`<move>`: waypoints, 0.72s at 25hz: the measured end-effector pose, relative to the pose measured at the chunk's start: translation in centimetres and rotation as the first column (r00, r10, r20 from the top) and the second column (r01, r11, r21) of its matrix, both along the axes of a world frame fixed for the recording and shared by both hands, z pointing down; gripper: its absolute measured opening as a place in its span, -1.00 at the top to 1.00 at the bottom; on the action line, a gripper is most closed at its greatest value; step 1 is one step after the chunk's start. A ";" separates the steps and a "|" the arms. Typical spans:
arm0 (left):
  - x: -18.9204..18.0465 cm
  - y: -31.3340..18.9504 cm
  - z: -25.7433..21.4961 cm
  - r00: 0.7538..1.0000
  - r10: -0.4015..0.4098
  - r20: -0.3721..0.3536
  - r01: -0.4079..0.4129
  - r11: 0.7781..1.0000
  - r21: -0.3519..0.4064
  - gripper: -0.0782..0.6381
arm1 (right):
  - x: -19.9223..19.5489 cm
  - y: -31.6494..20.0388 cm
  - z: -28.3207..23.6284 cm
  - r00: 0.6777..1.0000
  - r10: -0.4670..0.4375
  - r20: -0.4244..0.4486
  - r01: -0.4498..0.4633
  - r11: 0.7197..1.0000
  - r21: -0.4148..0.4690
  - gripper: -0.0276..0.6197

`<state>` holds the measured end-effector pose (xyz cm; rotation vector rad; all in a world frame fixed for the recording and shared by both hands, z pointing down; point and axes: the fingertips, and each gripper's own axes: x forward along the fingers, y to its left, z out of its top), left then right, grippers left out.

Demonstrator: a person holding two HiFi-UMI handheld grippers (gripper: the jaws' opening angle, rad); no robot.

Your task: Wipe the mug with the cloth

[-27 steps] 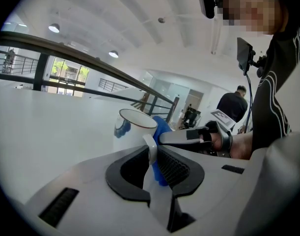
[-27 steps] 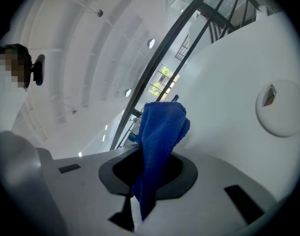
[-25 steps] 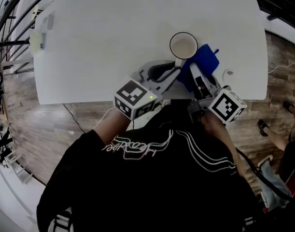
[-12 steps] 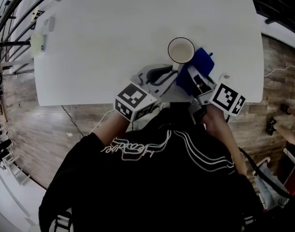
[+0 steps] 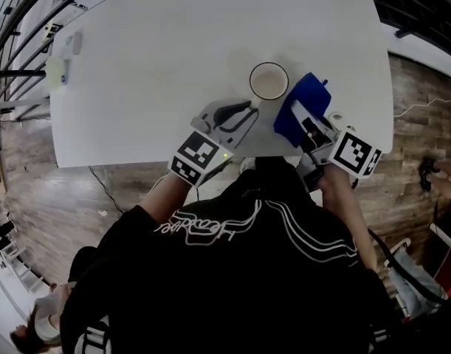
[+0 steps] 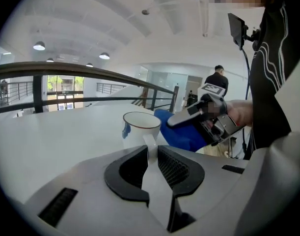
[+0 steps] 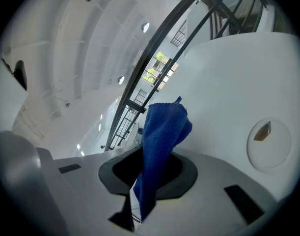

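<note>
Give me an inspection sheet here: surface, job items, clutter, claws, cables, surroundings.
Surface: white table, with a round insert set in the top.
Job's things: white mug upright near the front edge; blue cloth to its right.
Clutter: two small things at the far left corner, too small to identify.
Claws: left claw shut on the mug's handle; right claw shut on the cloth.
Cables: dark cable and thin white cable on the floor.
Surroundings: wood floor, railing, second person behind.
</note>
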<state>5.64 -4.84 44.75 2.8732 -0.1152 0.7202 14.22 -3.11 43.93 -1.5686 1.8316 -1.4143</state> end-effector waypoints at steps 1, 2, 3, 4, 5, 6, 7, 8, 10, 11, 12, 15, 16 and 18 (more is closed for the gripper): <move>-0.4 -0.3 0.0 1.000 0.004 0.004 -0.004 1.000 0.013 0.61 | -0.1 -0.2 -0.3 1.000 0.001 -0.003 -0.001 1.000 0.007 0.75; -0.8 -0.5 -0.1 1.000 0.009 0.009 -0.010 1.000 0.027 0.61 | -0.1 -0.4 -0.6 1.000 0.004 -0.008 -0.004 1.000 0.008 0.75; -1.0 -0.7 -0.3 1.000 0.015 0.014 -0.015 0.999 0.042 0.61 | -0.1 -0.5 -1.0 1.000 0.005 -0.014 -0.005 1.000 0.010 0.75; -1.1 -0.7 -0.4 1.000 0.020 0.020 -0.021 0.998 0.055 0.61 | 0.0 -0.6 -1.4 1.000 0.001 -0.021 0.000 1.000 0.018 0.75; -1.0 -0.7 -0.5 0.999 0.024 0.025 -0.025 0.998 0.066 0.61 | 0.2 -0.6 -1.8 1.000 -0.005 -0.025 0.006 1.000 0.029 0.75; -0.8 -0.6 -0.5 0.999 0.027 0.030 -0.029 0.997 0.074 0.61 | 0.6 -0.5 -2.1 1.000 -0.009 -0.025 0.010 0.999 0.036 0.75; -0.6 -0.5 -0.5 0.999 0.031 0.034 -0.033 0.996 0.083 0.61 | 0.9 -0.4 -2.3 1.000 -0.012 -0.023 0.013 0.999 0.041 0.75; -0.5 -0.5 -0.6 0.999 0.035 0.038 -0.038 0.995 0.094 0.61 | 1.0 -0.4 -2.5 1.000 -0.016 -0.022 0.016 0.999 0.046 0.75; -0.7 -0.8 -0.6 0.998 0.050 0.048 -0.056 0.990 0.127 0.60 | 0.9 -0.7 -2.8 0.999 -0.028 -0.024 0.029 0.998 0.059 0.75; -0.9 -1.1 -0.7 0.997 0.059 0.055 -0.067 0.987 0.148 0.60 | 0.7 -0.9 -3.0 0.999 -0.033 -0.024 0.035 0.997 0.066 0.75; -1.0 -1.3 -0.7 0.996 0.067 0.064 -0.077 0.983 0.167 0.60 | 0.6 -1.1 -3.1 0.999 -0.037 -0.022 0.038 0.997 0.071 0.75; -1.4 -1.9 -0.6 0.993 0.079 0.087 -0.096 0.974 0.206 0.60 | 0.4 -1.6 -3.2 0.999 -0.044 -0.016 0.046 0.996 0.076 0.75; -1.5 -2.0 -0.6 0.992 0.083 0.092 -0.101 0.972 0.210 0.60 | 0.3 -1.7 -3.2 0.999 -0.048 -0.016 0.049 0.996 0.076 0.75; -1.7 -2.1 -0.6 0.991 0.095 0.093 -0.113 0.971 0.210 0.60 | 0.2 -1.9 -3.3 0.999 -0.049 -0.009 0.049 0.996 0.080 0.75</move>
